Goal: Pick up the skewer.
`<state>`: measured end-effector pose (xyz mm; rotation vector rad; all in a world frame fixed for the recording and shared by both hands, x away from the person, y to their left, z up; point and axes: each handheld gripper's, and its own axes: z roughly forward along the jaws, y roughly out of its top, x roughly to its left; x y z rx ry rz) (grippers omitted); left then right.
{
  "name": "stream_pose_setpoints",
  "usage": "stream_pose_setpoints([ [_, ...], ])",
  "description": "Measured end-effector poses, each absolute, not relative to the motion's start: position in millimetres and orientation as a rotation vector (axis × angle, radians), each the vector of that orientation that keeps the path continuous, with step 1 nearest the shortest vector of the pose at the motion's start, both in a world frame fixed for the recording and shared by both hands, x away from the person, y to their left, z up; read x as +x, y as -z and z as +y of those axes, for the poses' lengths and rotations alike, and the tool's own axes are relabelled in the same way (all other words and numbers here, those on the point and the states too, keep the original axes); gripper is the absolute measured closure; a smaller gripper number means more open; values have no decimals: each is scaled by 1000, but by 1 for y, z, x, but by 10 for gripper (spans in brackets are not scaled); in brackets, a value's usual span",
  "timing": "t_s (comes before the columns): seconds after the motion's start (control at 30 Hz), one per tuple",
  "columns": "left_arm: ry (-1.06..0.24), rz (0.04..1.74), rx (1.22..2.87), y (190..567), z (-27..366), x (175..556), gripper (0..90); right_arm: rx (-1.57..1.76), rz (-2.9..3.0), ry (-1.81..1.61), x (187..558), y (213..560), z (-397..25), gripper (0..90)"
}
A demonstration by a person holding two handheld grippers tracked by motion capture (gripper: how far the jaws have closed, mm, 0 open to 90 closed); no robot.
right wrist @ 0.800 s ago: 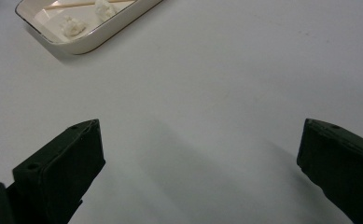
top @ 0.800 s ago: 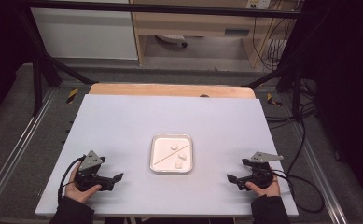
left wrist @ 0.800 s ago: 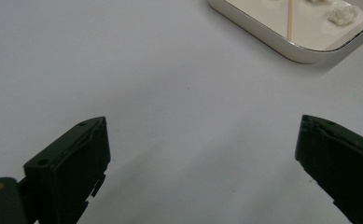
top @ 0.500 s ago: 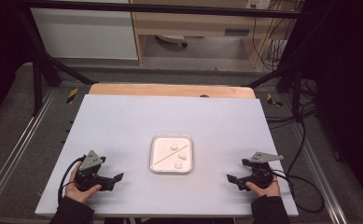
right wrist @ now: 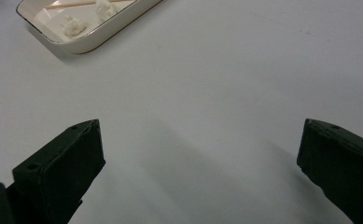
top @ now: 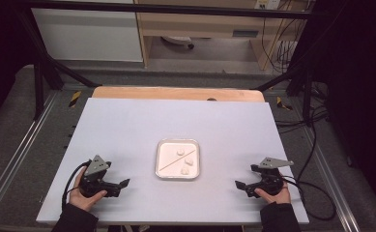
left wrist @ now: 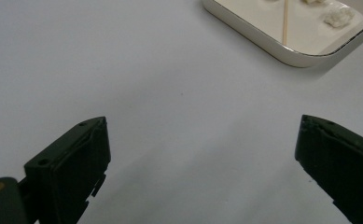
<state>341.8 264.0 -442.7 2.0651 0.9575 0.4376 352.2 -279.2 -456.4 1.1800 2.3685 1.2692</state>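
Note:
A small white square tray [top: 160, 169] sits in the middle of the table, holding three white lumps [top: 185, 170] and a thin wooden stick [top: 169, 164]. The tray [left wrist: 282, 50] lies at the upper right of the left gripper view, with the stick [left wrist: 285, 23] and a lump [left wrist: 338, 16] in it. The same tray [right wrist: 83, 43] lies at the upper left of the right gripper view. My left gripper [top: 122, 183] rests near the front left, open and holding nothing. My right gripper [top: 238, 185] rests near the front right, also open with nothing between its jaws.
The white table top [top: 127, 130] has a wooden strip [top: 176, 93] along its far edge. Black frame posts and metal rails flank both sides. Cables [top: 316, 193] trail off the right edge.

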Motion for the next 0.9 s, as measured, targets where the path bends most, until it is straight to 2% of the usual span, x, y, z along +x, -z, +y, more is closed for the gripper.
stream_pose_setpoints([
  [0.9,-434,911,2123,428,224,347,31,1177,2365,-1255,353,456,-279,10],
])
